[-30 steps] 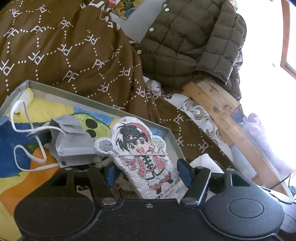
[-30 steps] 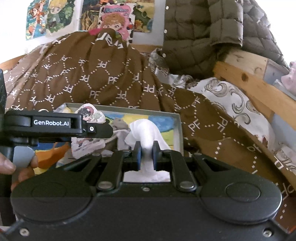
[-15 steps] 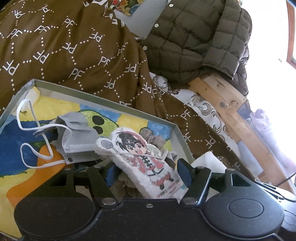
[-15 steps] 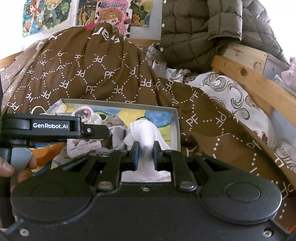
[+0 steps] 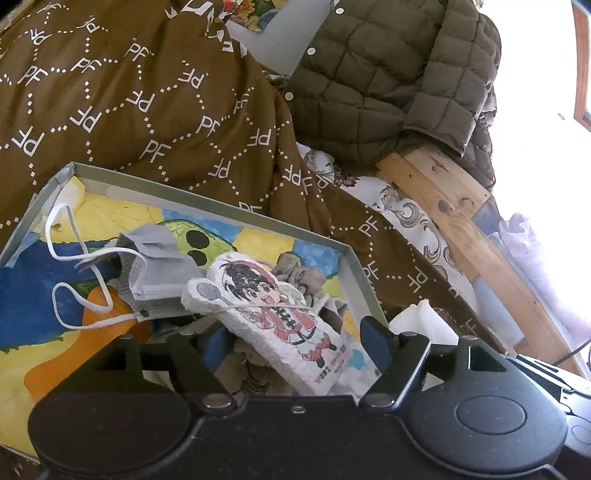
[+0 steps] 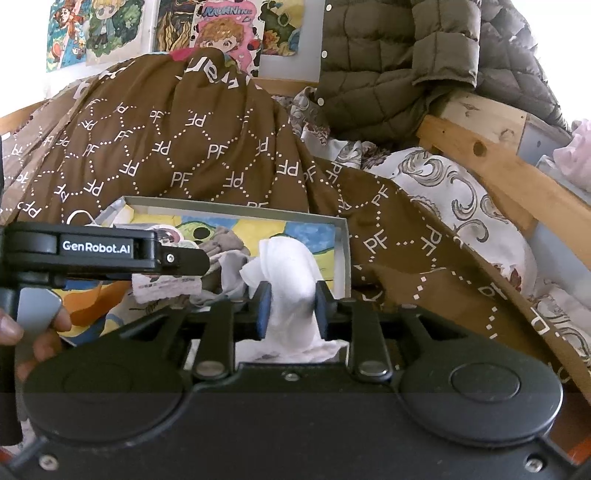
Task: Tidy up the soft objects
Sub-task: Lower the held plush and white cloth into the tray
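A shallow box (image 5: 207, 194) with a colourful painted floor lies on the bed. In it are a grey face mask (image 5: 155, 269), a white cartoon-figure plush pad (image 5: 273, 317) and a grey-brown cloth (image 5: 299, 273). My left gripper (image 5: 295, 343) is open, its fingers either side of the plush pad's lower end. My right gripper (image 6: 291, 306) has its jaws parted around a white sock (image 6: 291, 280) at the box's right end (image 6: 341, 254). The left gripper (image 6: 96, 251) shows in the right wrist view.
A brown patterned duvet (image 5: 122, 96) is heaped behind the box. An olive quilted jacket (image 5: 388, 74) hangs over the wooden bed rail (image 5: 454, 218). A white floral sheet (image 6: 454, 199) lies to the right. Posters (image 6: 166, 26) are on the wall.
The plush pad has dropped from leaning upright to lying lower in the box. Both grippers have pulled back a little. The right jaws have widened around the white sock.
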`<state>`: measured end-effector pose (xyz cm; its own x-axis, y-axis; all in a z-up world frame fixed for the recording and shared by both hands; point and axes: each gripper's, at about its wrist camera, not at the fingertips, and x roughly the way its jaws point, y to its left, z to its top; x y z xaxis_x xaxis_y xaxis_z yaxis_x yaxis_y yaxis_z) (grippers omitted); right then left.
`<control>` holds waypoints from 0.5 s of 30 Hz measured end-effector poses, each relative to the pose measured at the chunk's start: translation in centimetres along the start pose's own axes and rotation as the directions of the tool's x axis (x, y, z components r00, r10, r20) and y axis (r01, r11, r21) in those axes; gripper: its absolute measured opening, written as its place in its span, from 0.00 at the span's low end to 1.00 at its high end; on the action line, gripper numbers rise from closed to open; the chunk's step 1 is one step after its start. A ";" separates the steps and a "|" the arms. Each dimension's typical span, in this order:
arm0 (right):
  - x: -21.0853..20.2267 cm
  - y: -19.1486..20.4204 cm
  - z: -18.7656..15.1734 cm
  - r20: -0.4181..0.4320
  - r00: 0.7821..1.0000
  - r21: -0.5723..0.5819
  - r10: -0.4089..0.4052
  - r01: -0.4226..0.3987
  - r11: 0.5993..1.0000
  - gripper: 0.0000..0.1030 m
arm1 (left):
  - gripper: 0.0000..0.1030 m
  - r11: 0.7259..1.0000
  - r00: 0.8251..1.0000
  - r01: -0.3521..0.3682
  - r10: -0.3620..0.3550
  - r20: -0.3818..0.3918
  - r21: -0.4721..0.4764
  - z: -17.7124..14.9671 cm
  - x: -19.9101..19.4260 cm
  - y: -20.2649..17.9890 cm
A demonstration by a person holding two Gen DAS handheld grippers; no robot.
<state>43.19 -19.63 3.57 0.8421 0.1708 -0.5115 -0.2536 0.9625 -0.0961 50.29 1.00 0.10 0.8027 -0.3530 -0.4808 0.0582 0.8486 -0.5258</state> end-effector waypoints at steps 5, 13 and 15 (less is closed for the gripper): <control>-0.6 -0.1 0.2 0.009 1.000 0.003 0.003 -0.003 1.000 0.22 | 0.76 1.000 1.000 0.000 0.000 0.001 0.002 0.0 -0.2 -0.1; -1.3 -0.3 0.6 0.018 1.000 -0.004 0.008 -0.008 1.000 0.31 | 0.82 1.000 1.000 -0.020 0.019 0.015 0.009 -0.1 -0.7 -0.1; -1.5 -0.3 0.5 0.021 1.000 -0.001 0.005 -0.005 1.000 0.34 | 0.86 1.000 1.000 -0.023 0.023 0.021 0.006 -0.1 -0.9 0.0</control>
<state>42.30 -20.05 4.81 0.8504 0.1803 -0.4943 -0.2587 0.9613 -0.0945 49.54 1.23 0.43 0.8160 -0.3251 -0.4781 0.0429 0.8587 -0.5107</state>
